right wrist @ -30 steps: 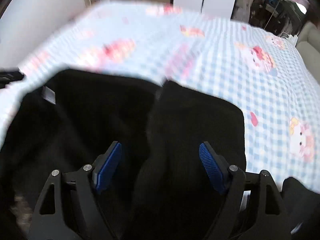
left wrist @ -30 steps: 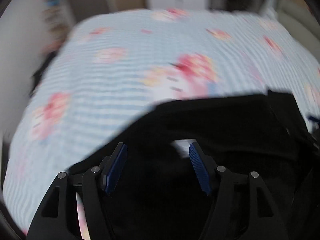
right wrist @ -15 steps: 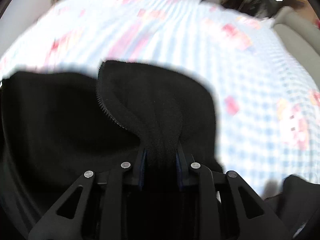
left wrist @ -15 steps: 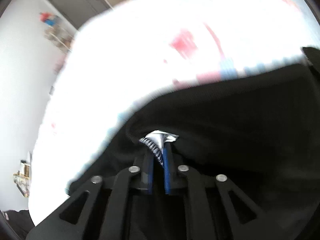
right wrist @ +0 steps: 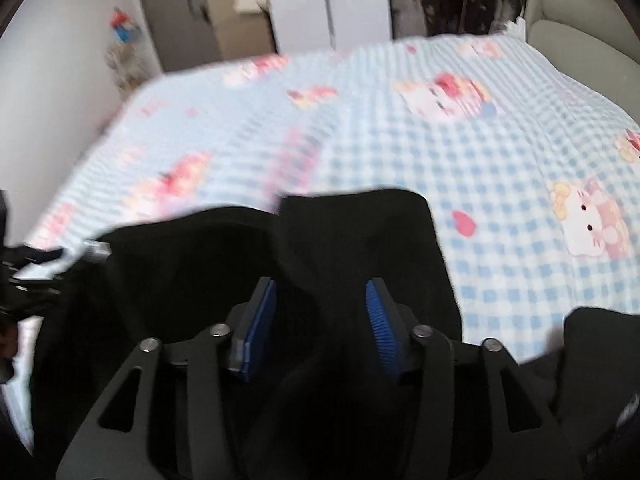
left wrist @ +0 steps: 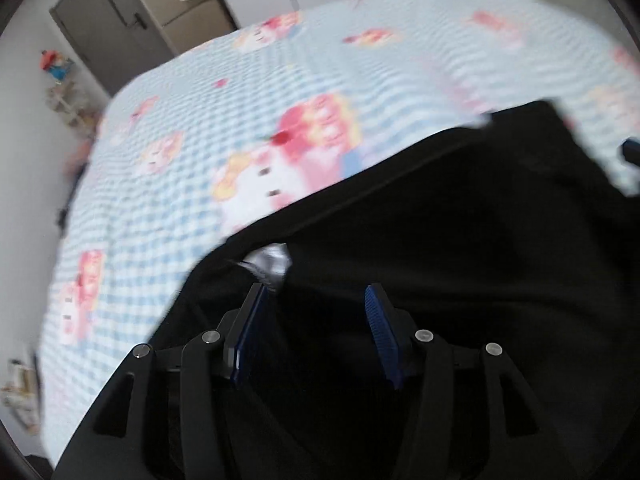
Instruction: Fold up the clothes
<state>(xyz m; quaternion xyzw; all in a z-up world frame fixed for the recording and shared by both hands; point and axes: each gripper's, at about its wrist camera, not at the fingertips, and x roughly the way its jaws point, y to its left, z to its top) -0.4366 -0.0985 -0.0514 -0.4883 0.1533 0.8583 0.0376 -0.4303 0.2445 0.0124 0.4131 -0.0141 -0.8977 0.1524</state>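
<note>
Checkered bedsheet; black garment lies under, between both hand-held grippers, jaws opening, released.

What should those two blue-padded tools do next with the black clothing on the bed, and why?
Probably draw both back. The left tool and right tool are opening, pads clear of the black fleece garment, which lies on the blue checked bedsheet, apparently released.

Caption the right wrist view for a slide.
Right gripper opening over a black garment on a blue checked bedsheet.
</note>
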